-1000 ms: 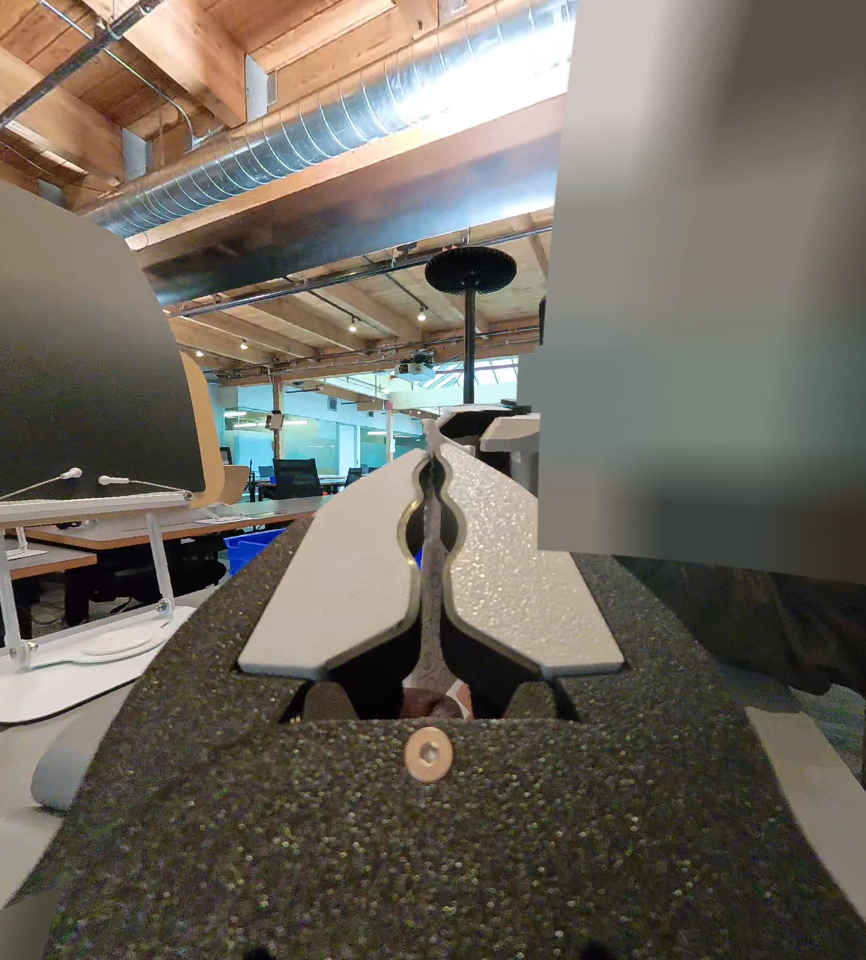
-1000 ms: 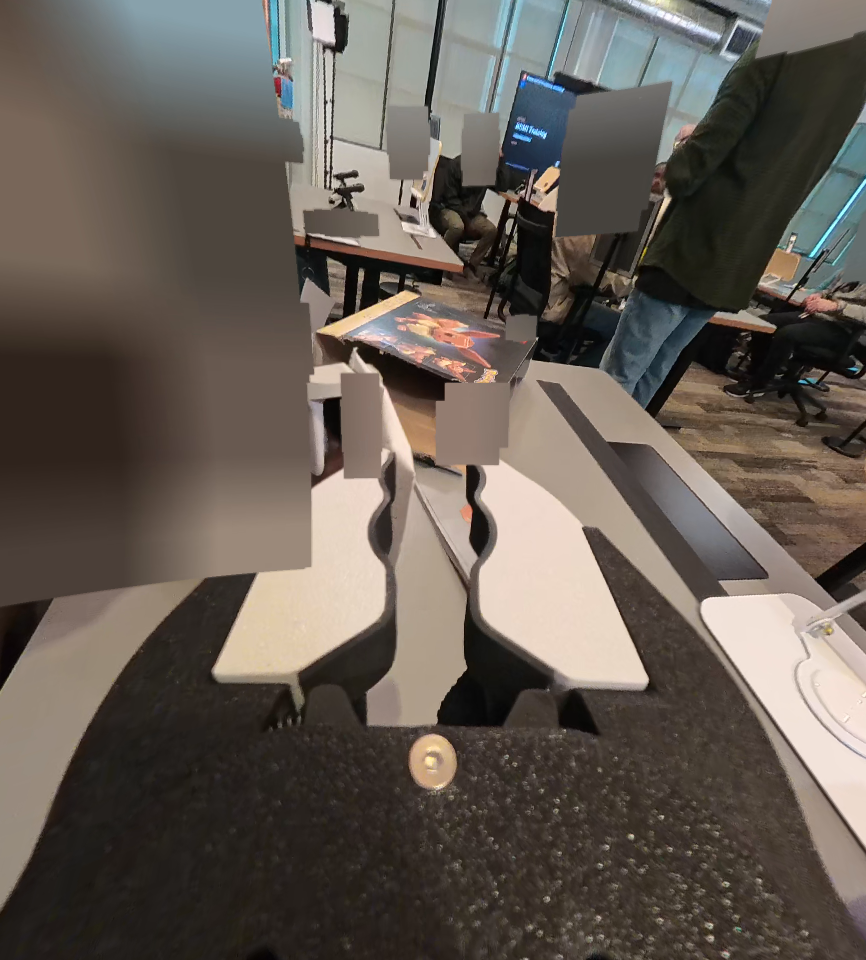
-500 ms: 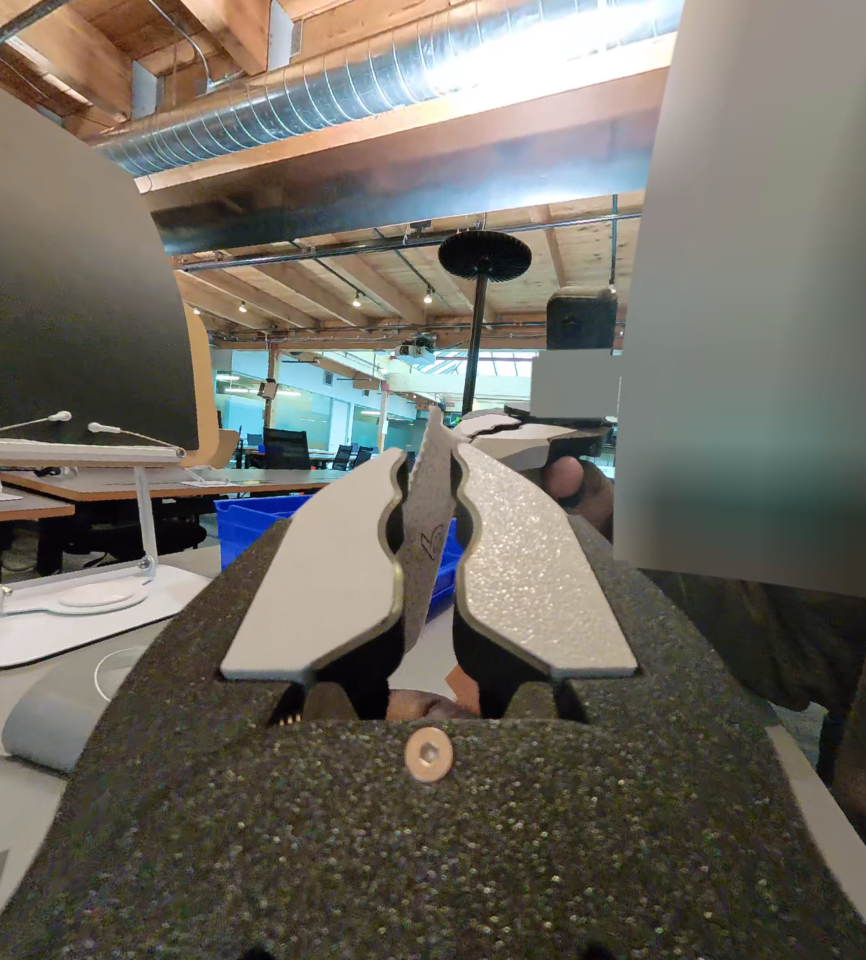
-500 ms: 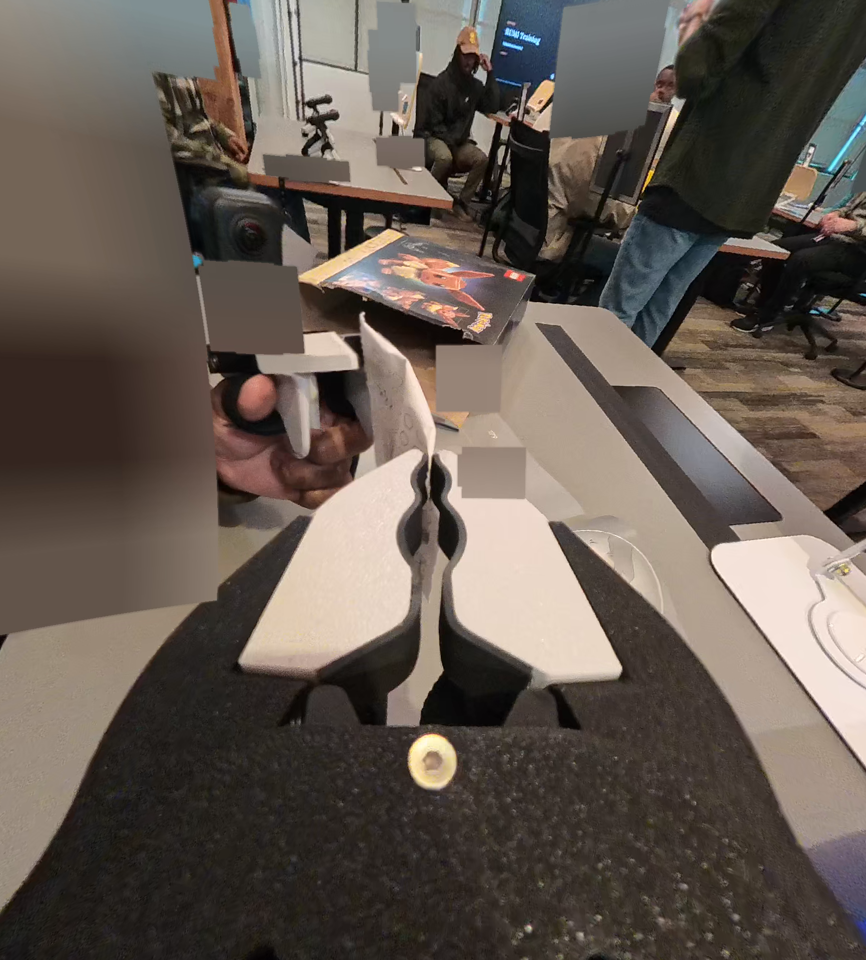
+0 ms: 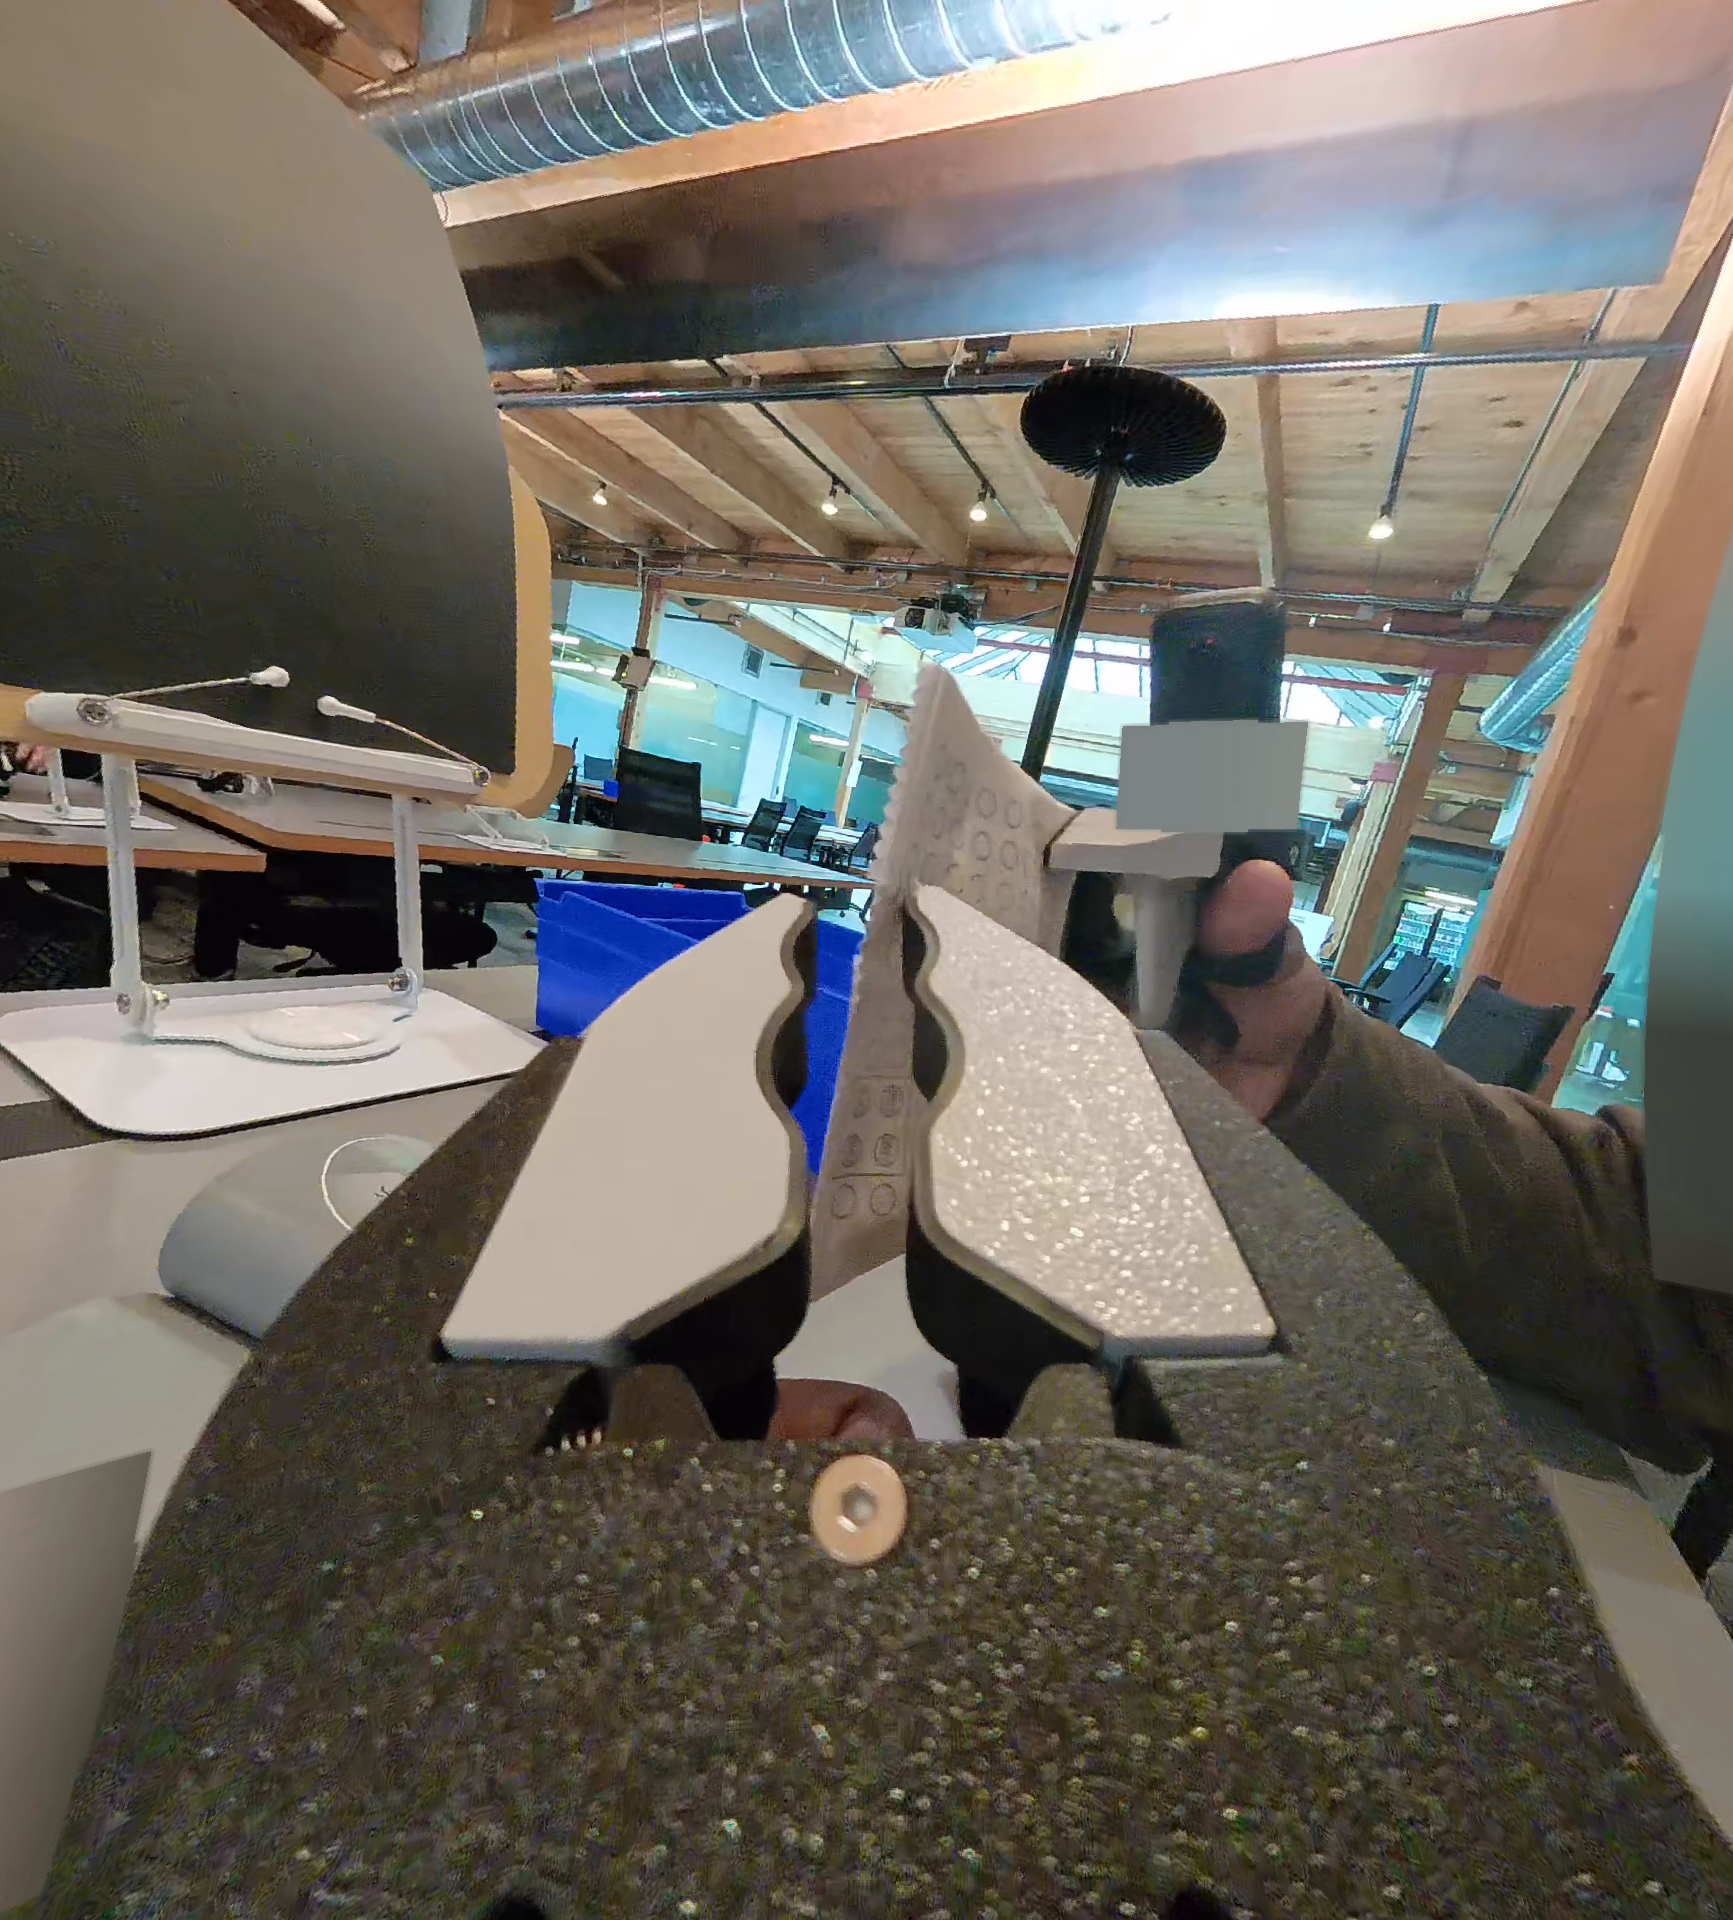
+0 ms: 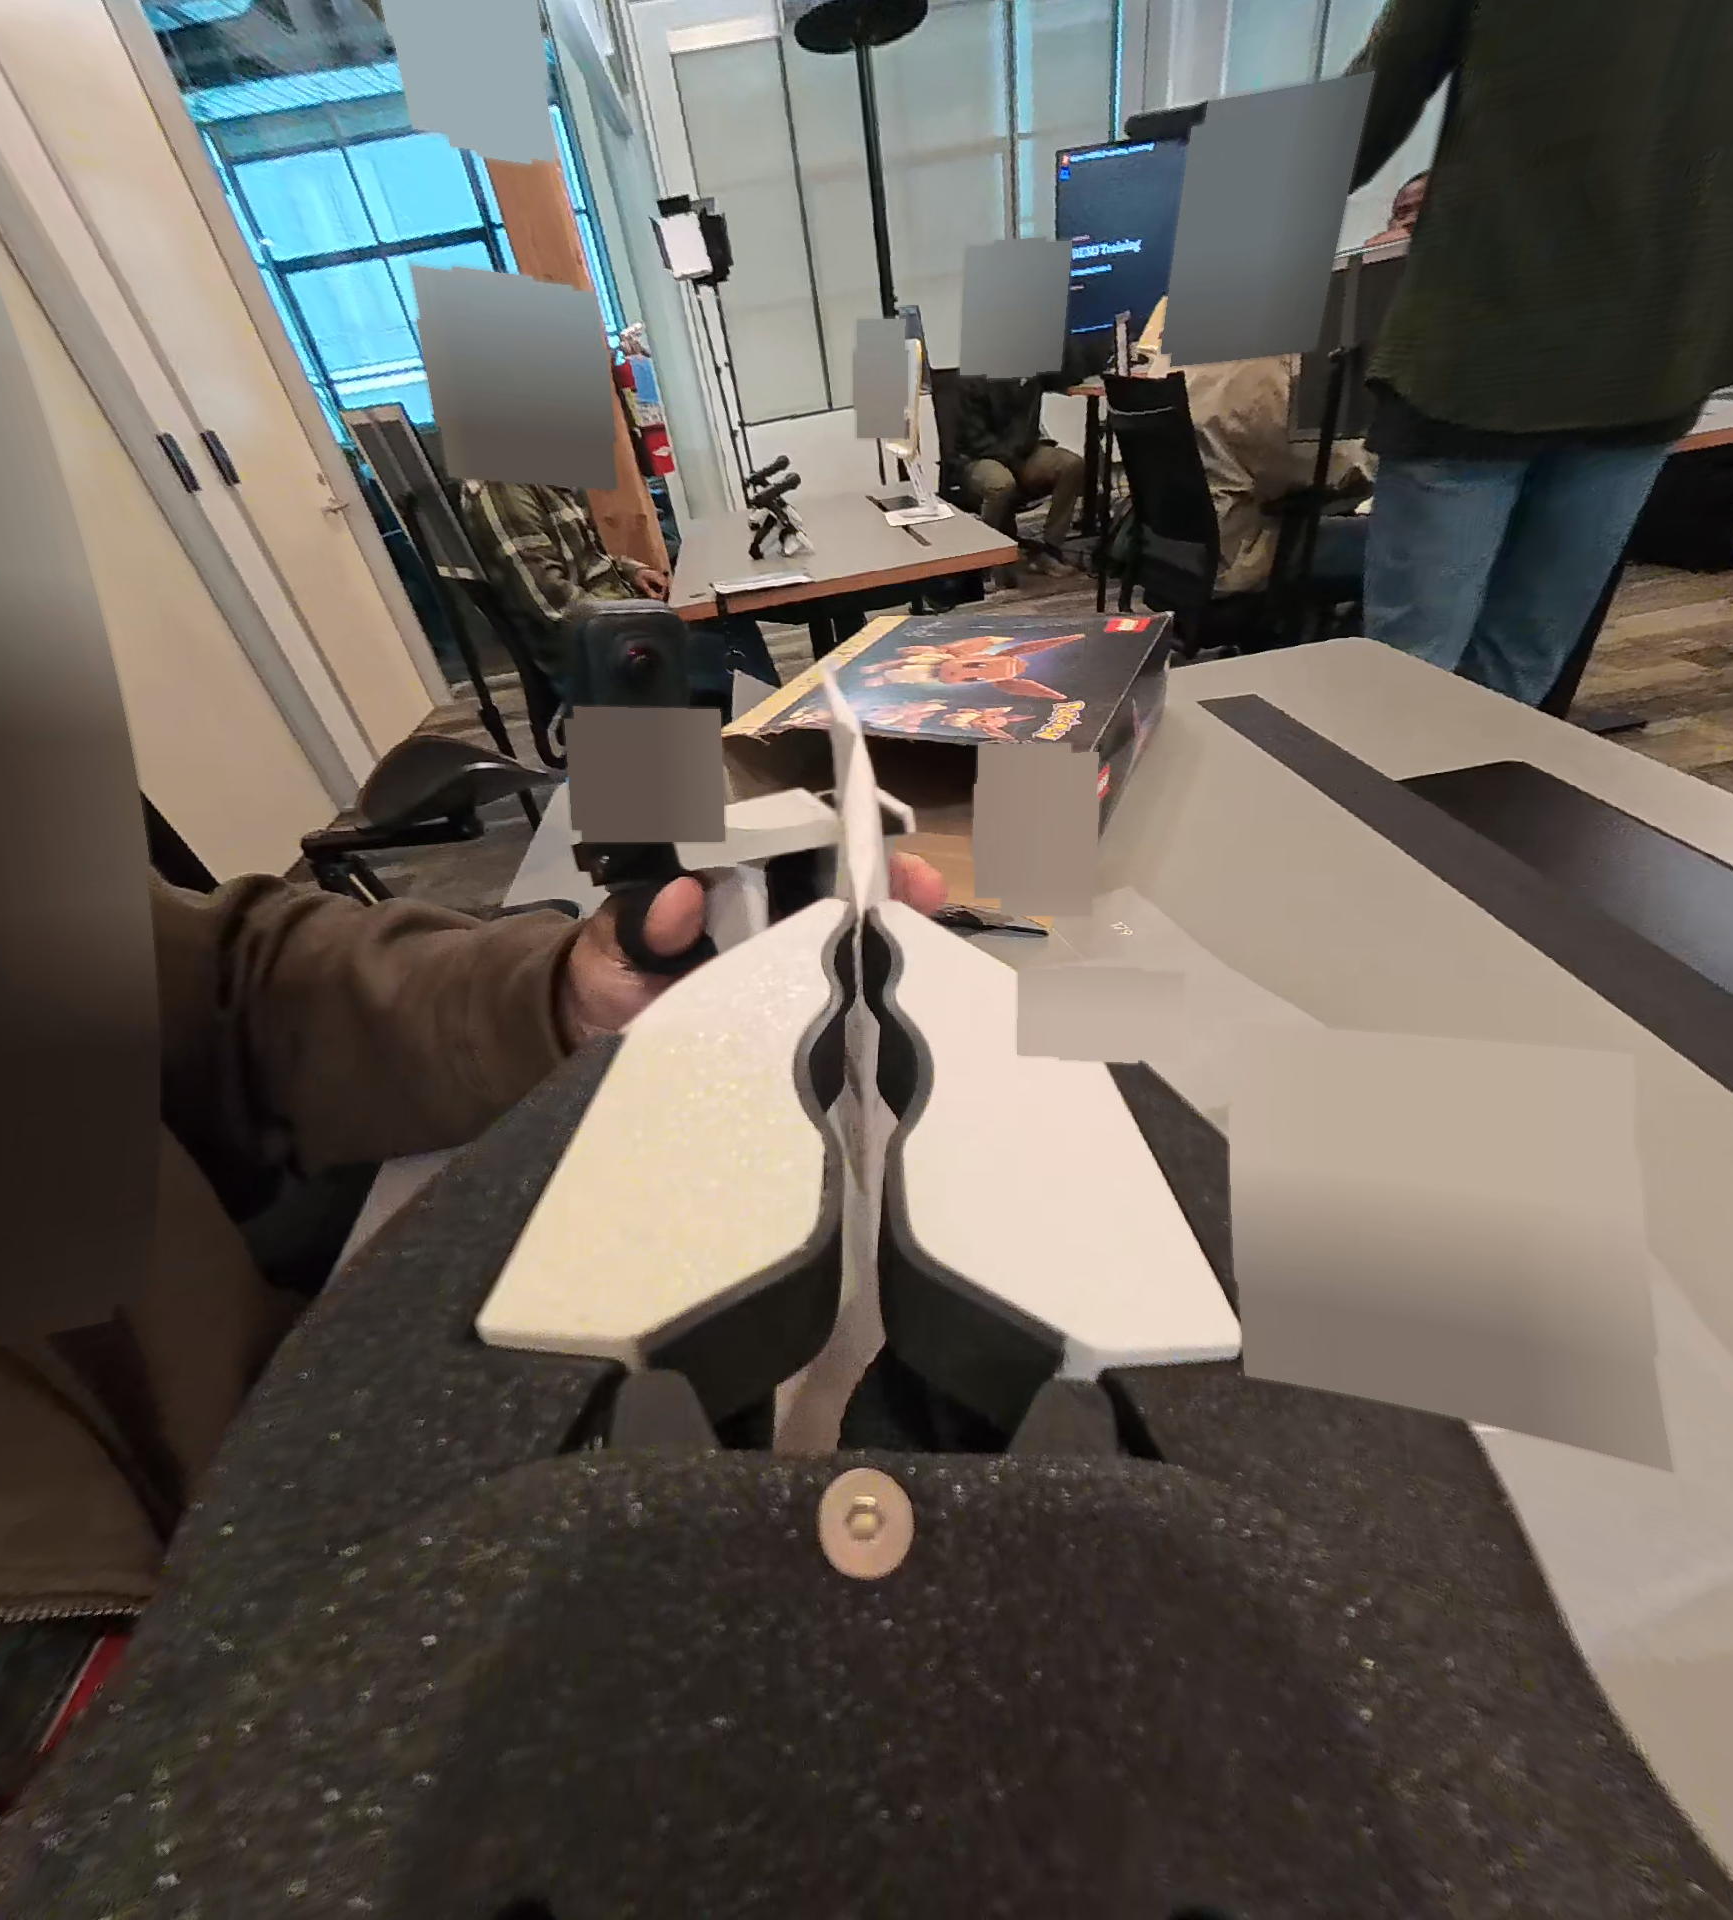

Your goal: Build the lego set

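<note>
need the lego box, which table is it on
The near grey table, right ahead of the right hand-held gripper; the opened box lies there. The brown-edged table behind holds no box.

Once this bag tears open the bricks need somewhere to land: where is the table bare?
Bare grey table lies right of the right gripper, between it and the black strip. It is crowded ahead: the set box, the paper bag and the left gripper.
</note>
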A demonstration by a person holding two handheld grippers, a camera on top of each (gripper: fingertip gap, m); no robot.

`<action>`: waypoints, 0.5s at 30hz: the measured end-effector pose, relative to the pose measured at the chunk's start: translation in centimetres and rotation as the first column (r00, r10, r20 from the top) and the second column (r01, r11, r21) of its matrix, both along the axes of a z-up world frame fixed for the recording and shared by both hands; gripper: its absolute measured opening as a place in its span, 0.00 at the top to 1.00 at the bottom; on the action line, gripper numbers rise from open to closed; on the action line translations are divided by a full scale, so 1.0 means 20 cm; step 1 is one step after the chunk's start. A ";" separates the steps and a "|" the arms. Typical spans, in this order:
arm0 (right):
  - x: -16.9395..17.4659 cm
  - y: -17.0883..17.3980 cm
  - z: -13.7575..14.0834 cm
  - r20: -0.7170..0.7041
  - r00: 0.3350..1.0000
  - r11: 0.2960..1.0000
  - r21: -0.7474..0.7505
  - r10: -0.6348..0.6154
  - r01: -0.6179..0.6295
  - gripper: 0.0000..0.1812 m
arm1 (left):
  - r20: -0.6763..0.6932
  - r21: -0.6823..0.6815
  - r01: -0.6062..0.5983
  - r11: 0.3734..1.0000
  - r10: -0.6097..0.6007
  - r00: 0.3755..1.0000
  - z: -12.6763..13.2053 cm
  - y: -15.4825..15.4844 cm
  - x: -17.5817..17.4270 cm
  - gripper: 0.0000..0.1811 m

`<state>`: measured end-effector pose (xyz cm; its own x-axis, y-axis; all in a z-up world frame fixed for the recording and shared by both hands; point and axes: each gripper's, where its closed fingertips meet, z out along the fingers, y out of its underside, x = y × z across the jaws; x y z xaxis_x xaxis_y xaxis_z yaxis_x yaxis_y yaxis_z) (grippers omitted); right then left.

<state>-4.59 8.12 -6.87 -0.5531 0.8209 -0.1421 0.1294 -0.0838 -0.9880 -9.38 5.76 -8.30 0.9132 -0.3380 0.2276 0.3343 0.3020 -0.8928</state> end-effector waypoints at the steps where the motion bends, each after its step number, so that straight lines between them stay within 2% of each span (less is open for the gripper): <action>1: 0.00 -0.01 0.00 0.001 1.000 1.000 -0.005 0.008 -0.008 1.00 | 0.005 0.000 0.003 1.000 -0.003 1.000 0.00 0.00 0.00 0.91; 11: 0.01 0.02 -0.02 -0.009 1.000 0.997 -0.078 -0.004 0.004 1.00 | -0.021 -0.021 0.095 0.995 -0.096 0.995 -0.01 -0.01 0.04 1.00; 13: 0.01 0.04 -0.05 0.005 1.000 0.998 -0.053 -0.019 0.019 1.00 | -0.038 -0.089 0.099 0.991 -0.103 0.994 -0.05 0.00 0.03 1.00; 15: 0.01 0.07 -0.13 0.040 0.998 0.996 0.074 -0.053 0.050 0.98 | -0.080 -0.215 0.093 0.972 -0.112 0.991 -0.10 0.02 0.03 1.00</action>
<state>-4.38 9.44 -9.42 -0.5049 0.8570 -0.1031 0.1685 -0.0193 -0.9855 -8.79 6.15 -10.24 0.8963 -0.3842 0.2215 0.2686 0.0730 -0.9605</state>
